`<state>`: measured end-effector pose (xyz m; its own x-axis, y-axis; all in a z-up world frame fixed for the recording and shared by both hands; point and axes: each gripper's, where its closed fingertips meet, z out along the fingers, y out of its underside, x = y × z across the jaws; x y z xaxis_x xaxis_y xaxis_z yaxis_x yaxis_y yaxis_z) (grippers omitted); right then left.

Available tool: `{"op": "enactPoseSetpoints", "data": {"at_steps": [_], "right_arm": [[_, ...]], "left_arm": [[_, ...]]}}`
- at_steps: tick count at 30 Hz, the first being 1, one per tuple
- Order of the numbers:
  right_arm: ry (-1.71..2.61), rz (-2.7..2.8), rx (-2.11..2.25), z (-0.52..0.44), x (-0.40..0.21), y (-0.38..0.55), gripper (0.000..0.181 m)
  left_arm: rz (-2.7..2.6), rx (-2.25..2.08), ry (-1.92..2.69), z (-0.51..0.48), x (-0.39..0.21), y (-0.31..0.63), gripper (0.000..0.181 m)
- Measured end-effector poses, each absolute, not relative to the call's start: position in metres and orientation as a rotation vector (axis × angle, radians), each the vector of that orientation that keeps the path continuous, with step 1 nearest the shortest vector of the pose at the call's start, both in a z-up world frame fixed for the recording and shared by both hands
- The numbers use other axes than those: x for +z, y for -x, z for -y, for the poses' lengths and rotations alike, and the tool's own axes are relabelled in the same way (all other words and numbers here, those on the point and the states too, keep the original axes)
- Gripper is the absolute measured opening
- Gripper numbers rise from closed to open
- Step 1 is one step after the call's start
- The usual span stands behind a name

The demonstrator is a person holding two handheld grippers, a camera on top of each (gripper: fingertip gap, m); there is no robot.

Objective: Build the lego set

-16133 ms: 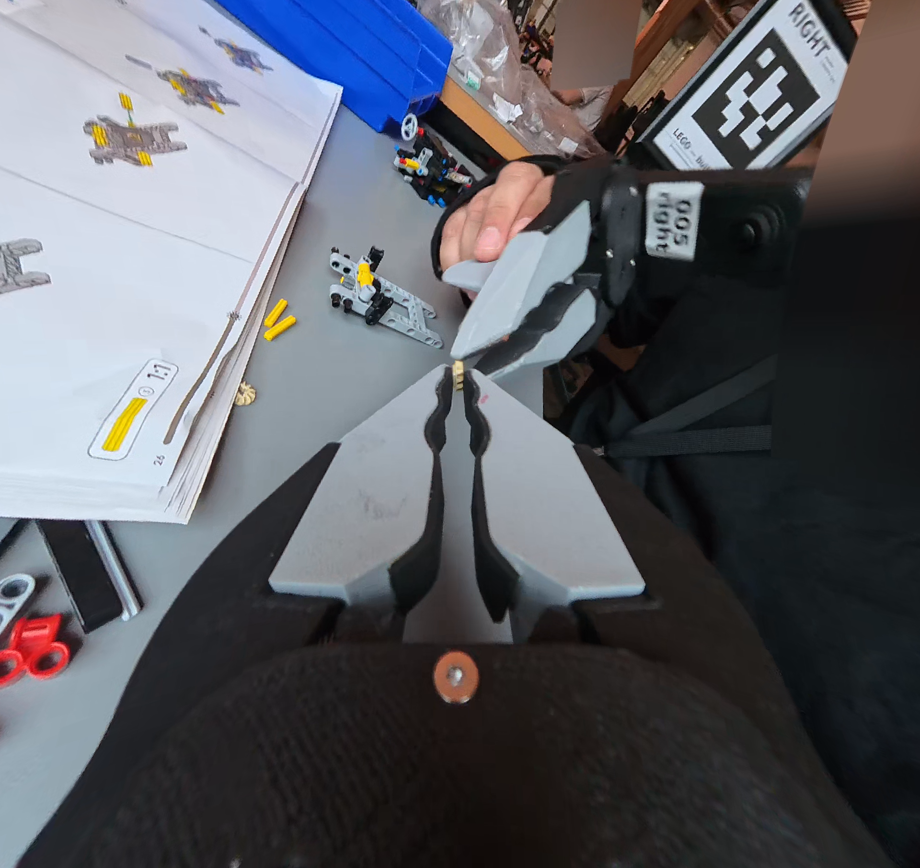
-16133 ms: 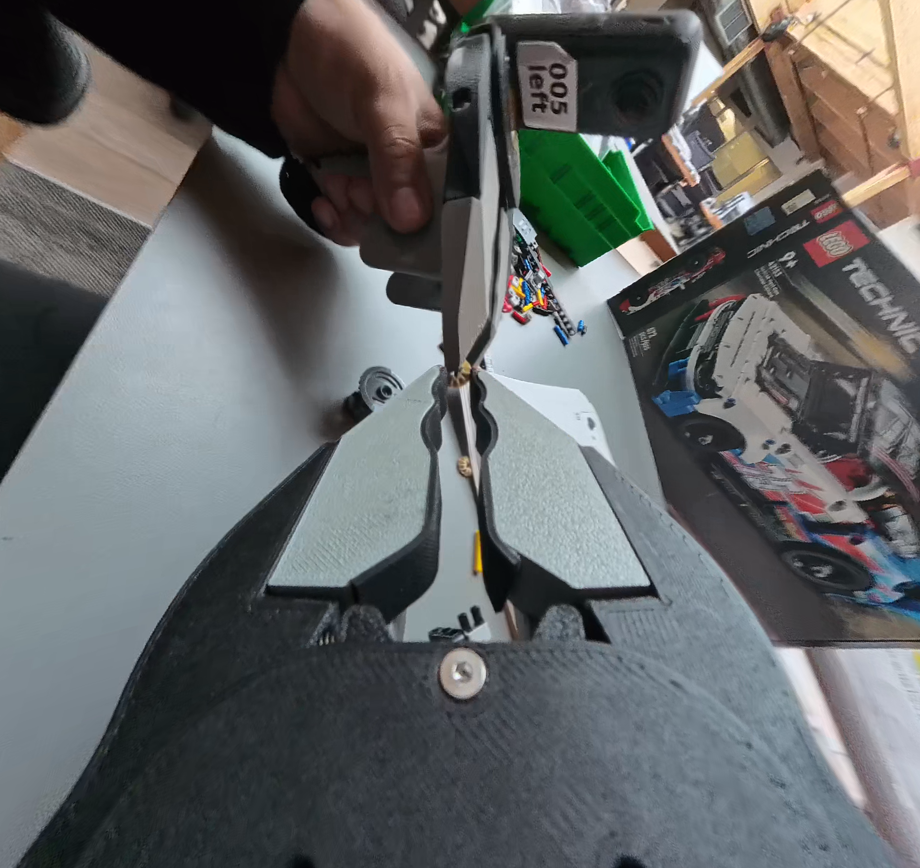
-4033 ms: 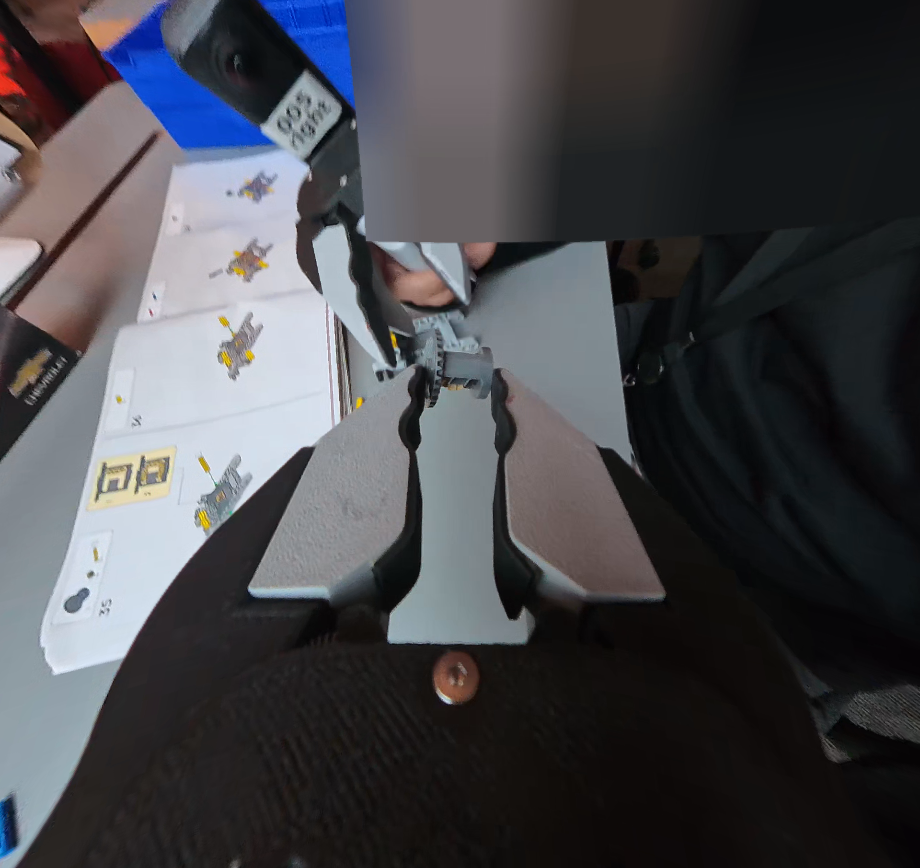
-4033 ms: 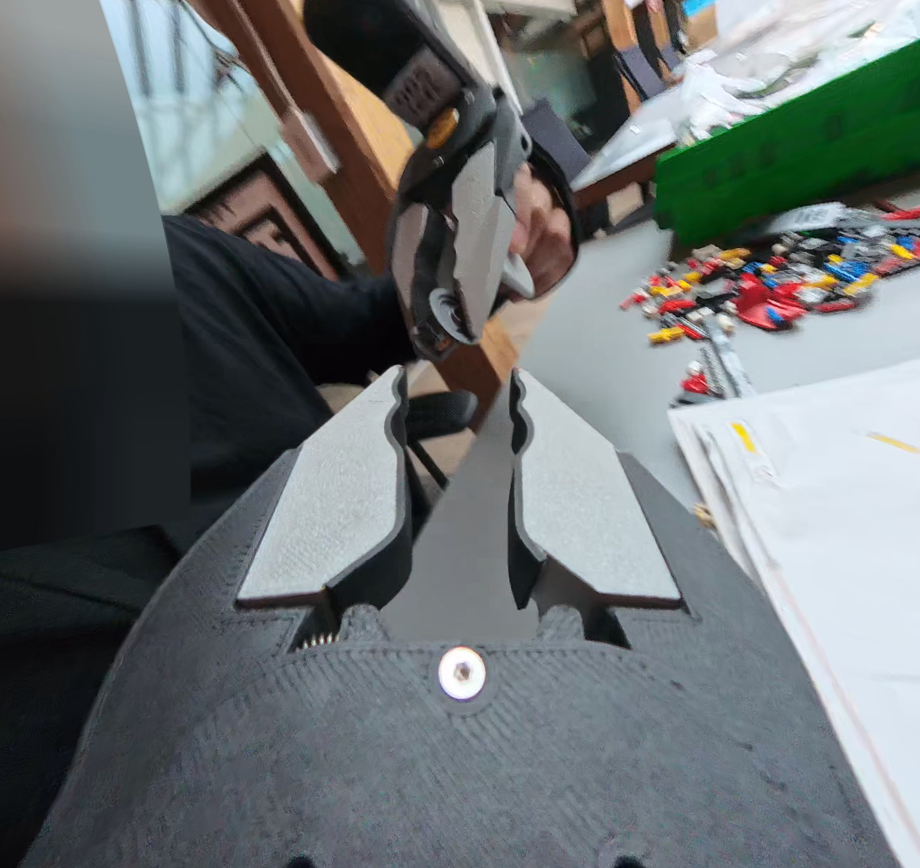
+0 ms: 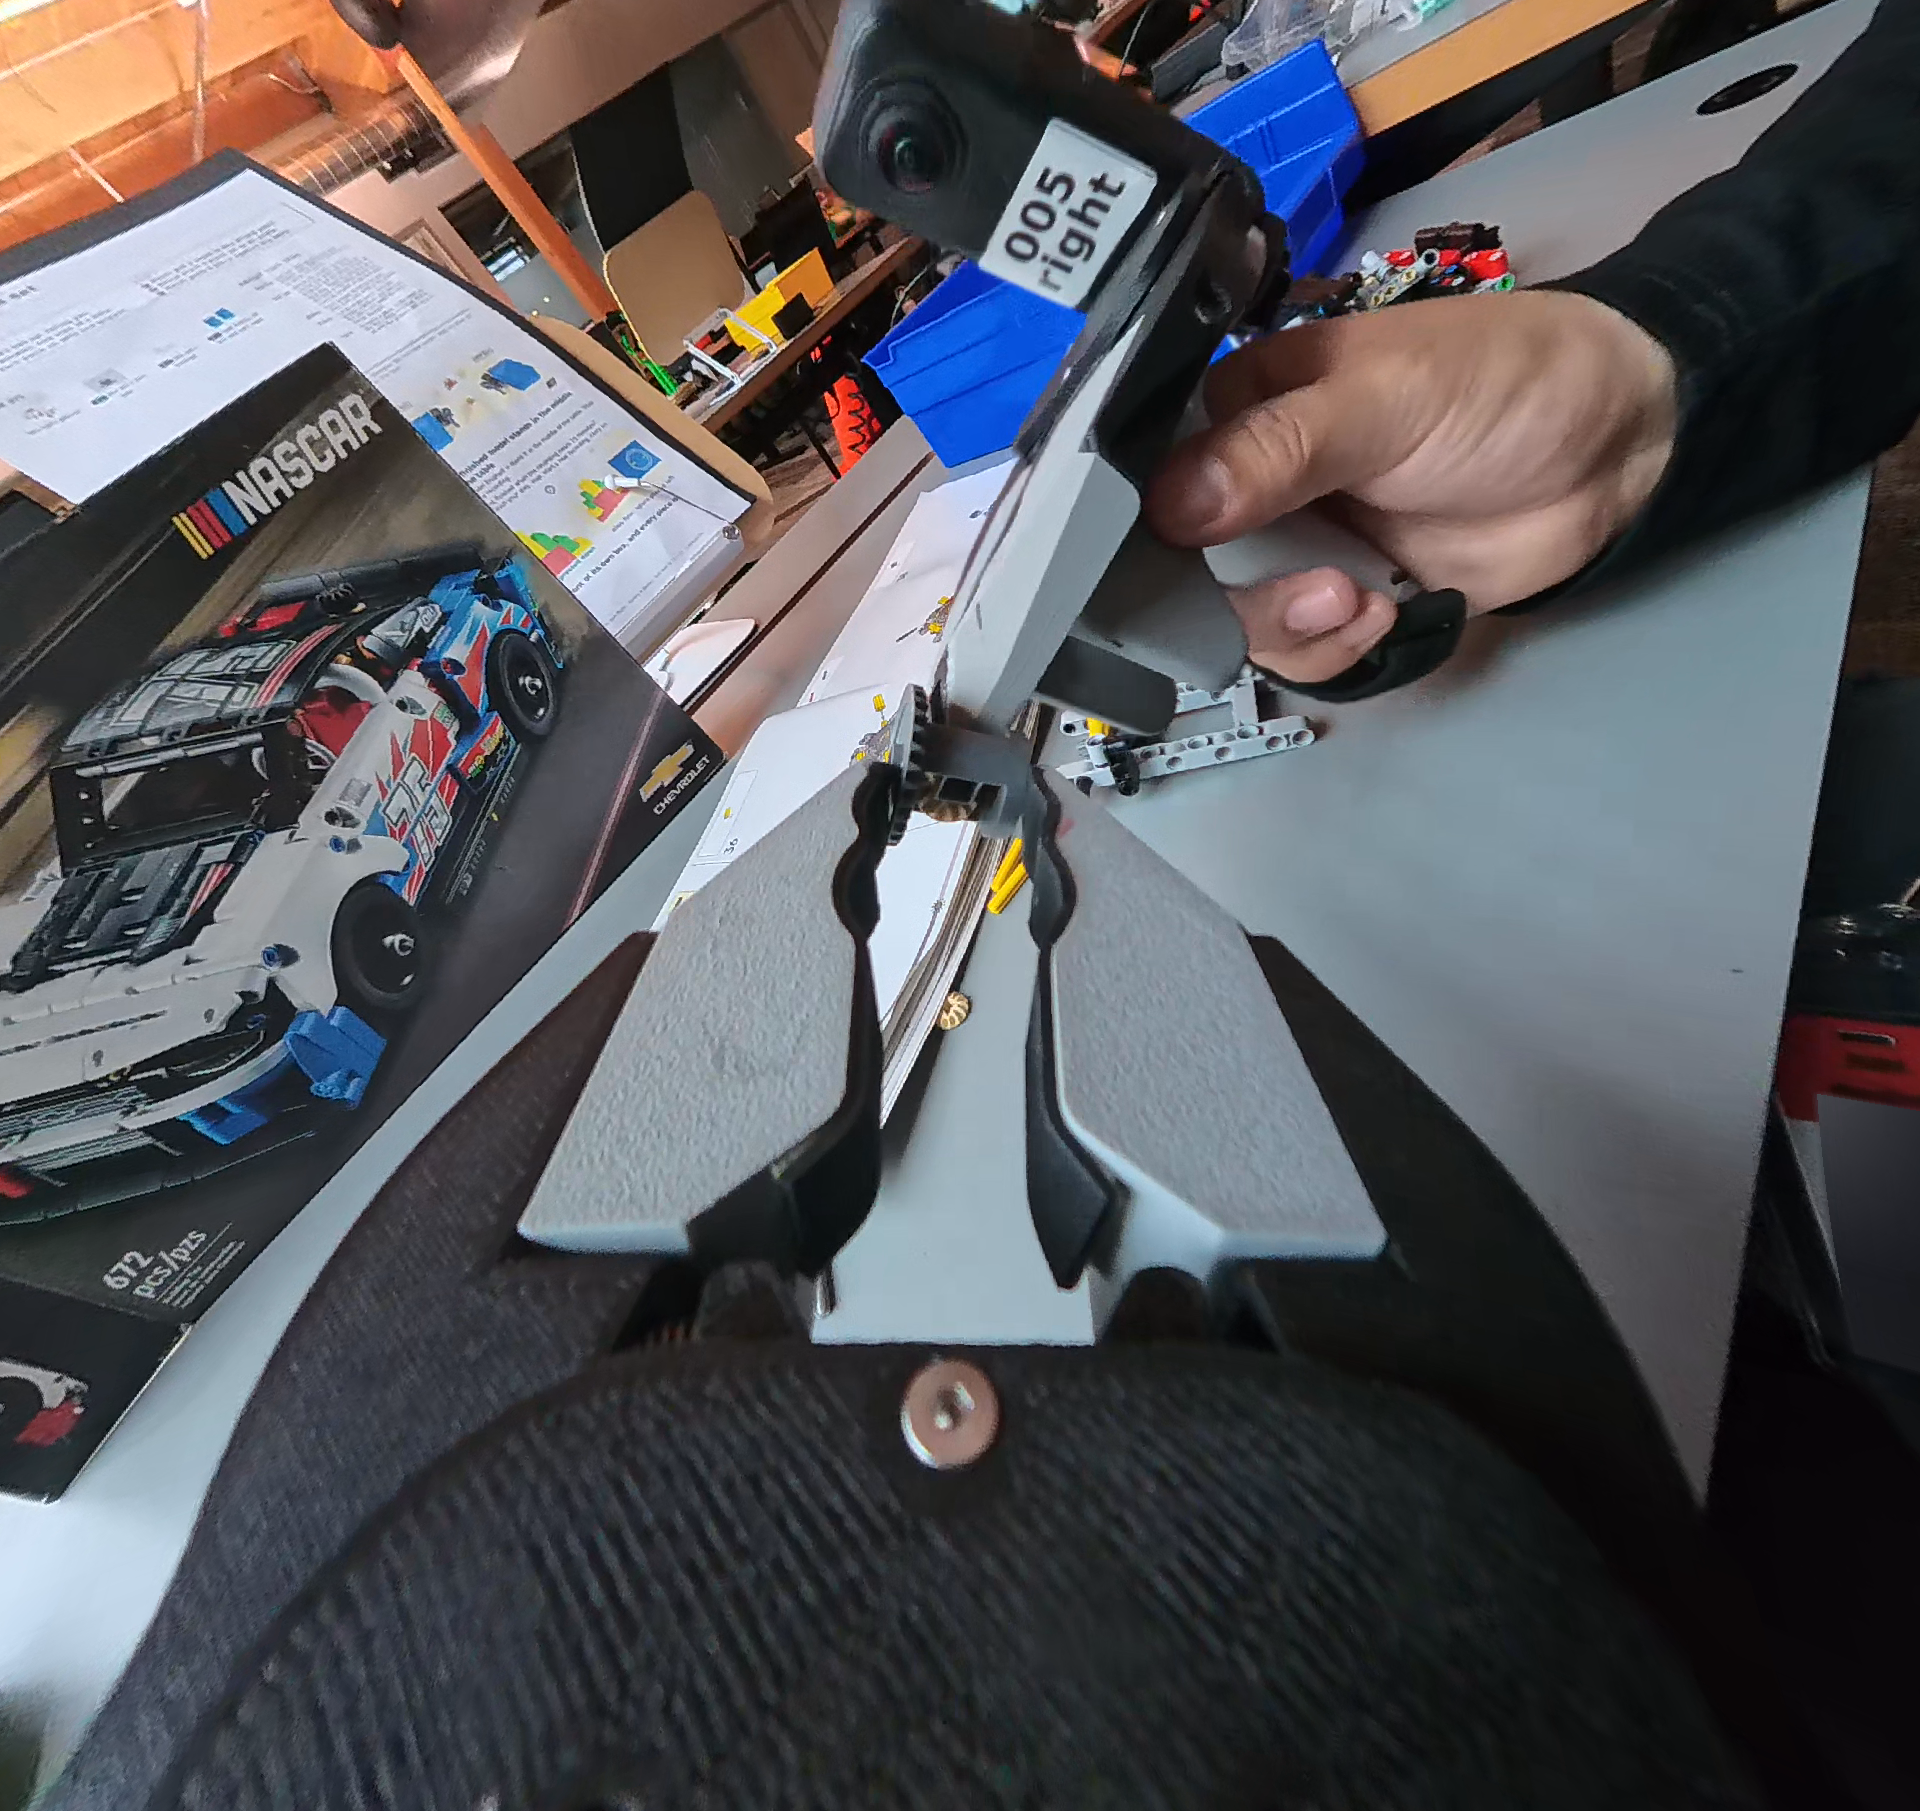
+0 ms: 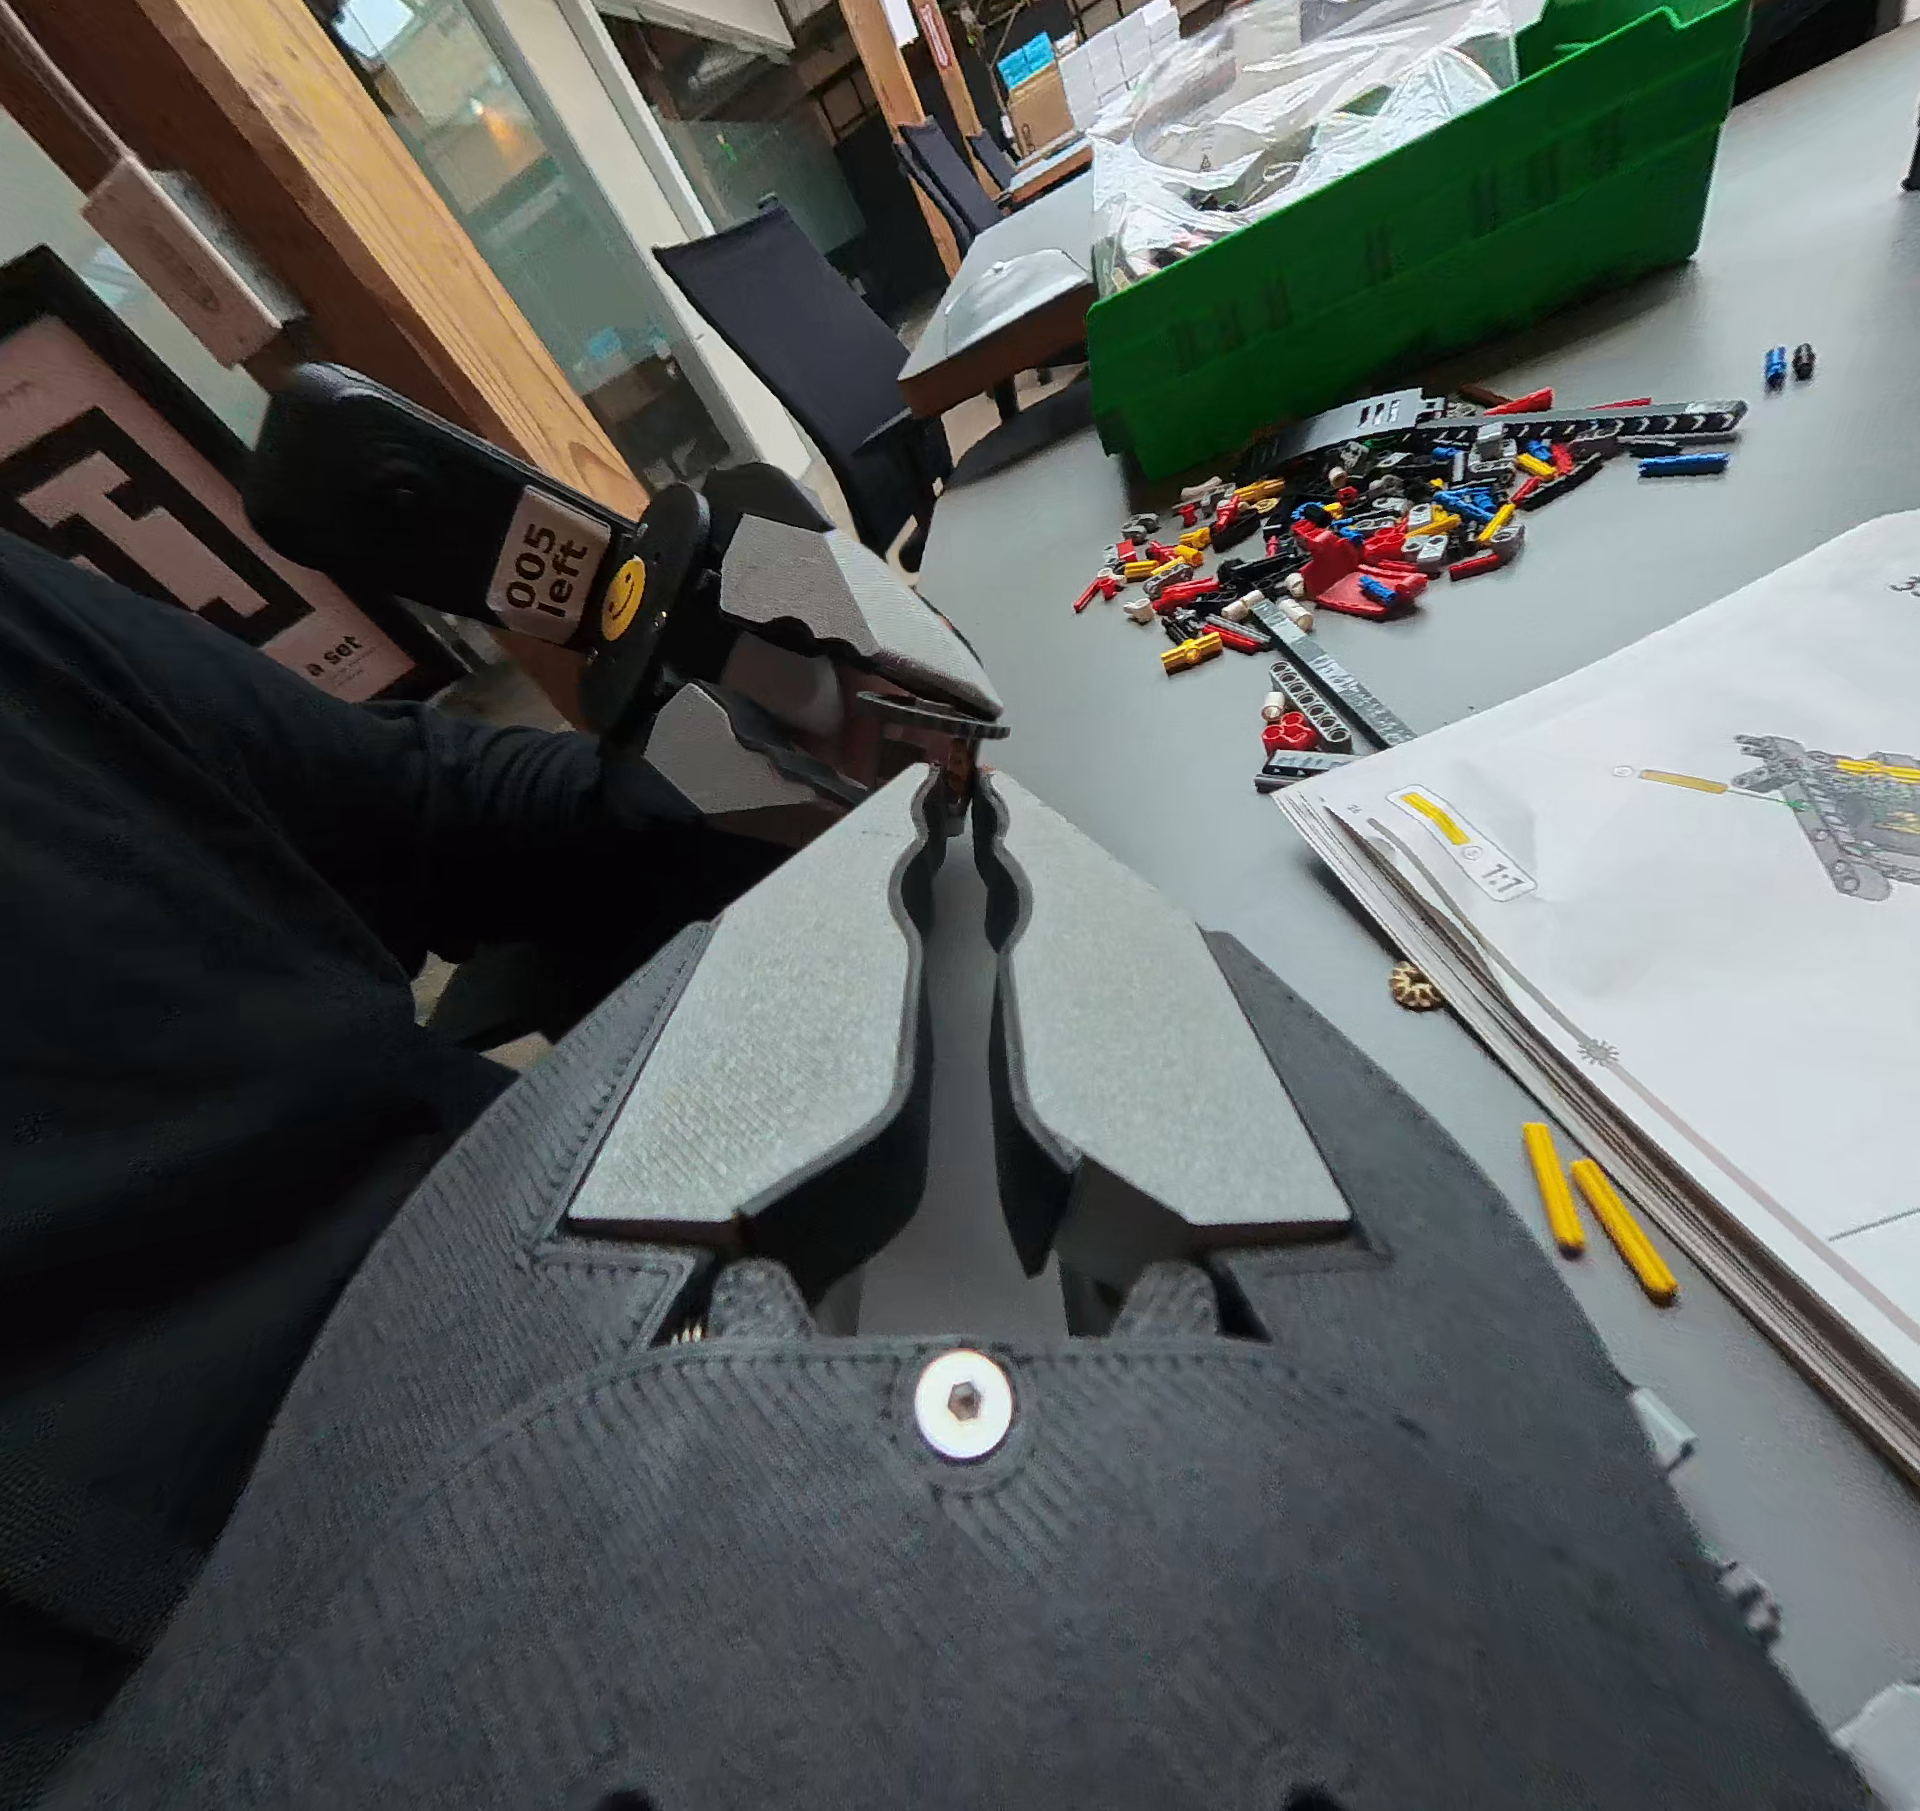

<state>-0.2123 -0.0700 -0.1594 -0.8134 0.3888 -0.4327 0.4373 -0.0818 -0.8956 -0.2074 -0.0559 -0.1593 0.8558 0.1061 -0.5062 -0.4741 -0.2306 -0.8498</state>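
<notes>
Above the grey tabletop, beside the open instruction booklet, the left gripper fingers clamped a grey gear assembly. The right gripper fingers, nearly closed, pinched its small end.

my left gripper: pale grey fingers with black inner edges, on a black ribbed body. right gripper reads the same grey on black. the gear assembly i see between them is dark grey with a tan part beneath. table light grey. two axles yellow; loose gear tan. bin green, other bins blue. booklet white. loose parts pile mixed red, blue, yellow, black, grey
</notes>
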Motion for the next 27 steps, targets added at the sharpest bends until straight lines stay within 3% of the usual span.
{"op": "enactPoseSetpoints", "data": {"at_steps": [18, 23, 27], "right_arm": [[-0.951, -2.257, -2.143, 0.063, -0.157, 0.213, 0.001], [-0.968, -1.985, -2.039, 0.063, -0.166, 0.216, 0.0], [-0.892, -1.796, -2.051, 0.056, -0.155, 0.214, 0.0]], "left_arm": [[-0.221, 0.699, 1.649, 0.051, -0.156, 0.209, 0.024], [-0.169, 0.508, 1.699, 0.052, -0.164, 0.21, 0.026], [-0.123, 0.357, 1.585, 0.063, -0.138, 0.208, 0.024]]}}
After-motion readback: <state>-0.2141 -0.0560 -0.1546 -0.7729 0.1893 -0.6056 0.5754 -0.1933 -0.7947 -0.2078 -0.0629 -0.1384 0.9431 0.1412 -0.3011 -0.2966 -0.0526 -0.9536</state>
